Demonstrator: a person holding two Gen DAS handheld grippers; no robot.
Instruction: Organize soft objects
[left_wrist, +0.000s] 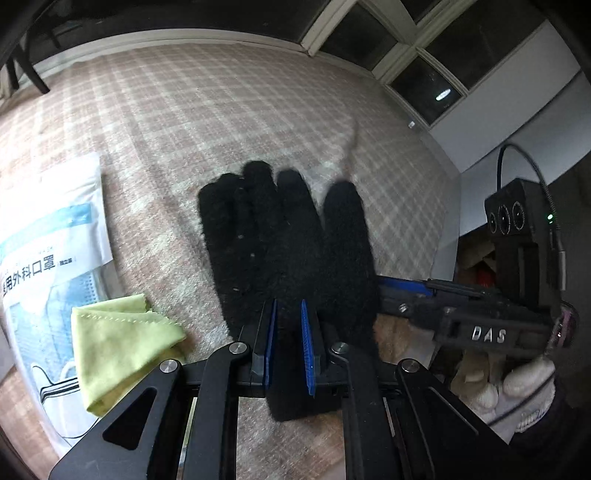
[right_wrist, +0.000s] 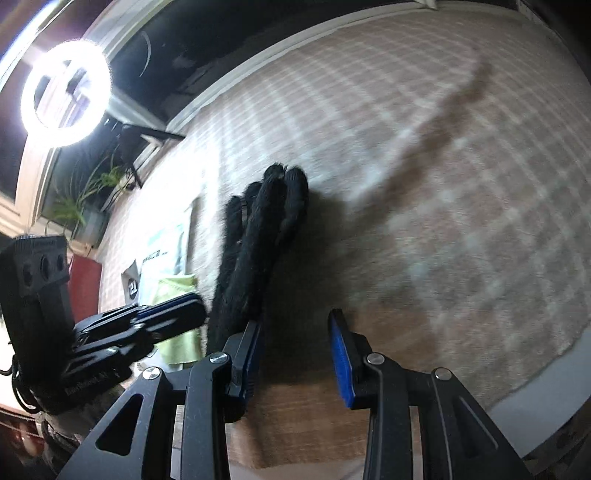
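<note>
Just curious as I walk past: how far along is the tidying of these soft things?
Nothing clearly looks finished. In hand: the left gripper is clamped on the cuff of the black fuzzy glove, while the right gripper is open beside it, holding nothing. Left: the folded yellow-green cloth lies half on the mask packet on the plaid blanket. No storage spot is visible.

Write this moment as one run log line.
left gripper: shut on black glove | right gripper: open, beside glove | yellow cloth: on blanket
</note>
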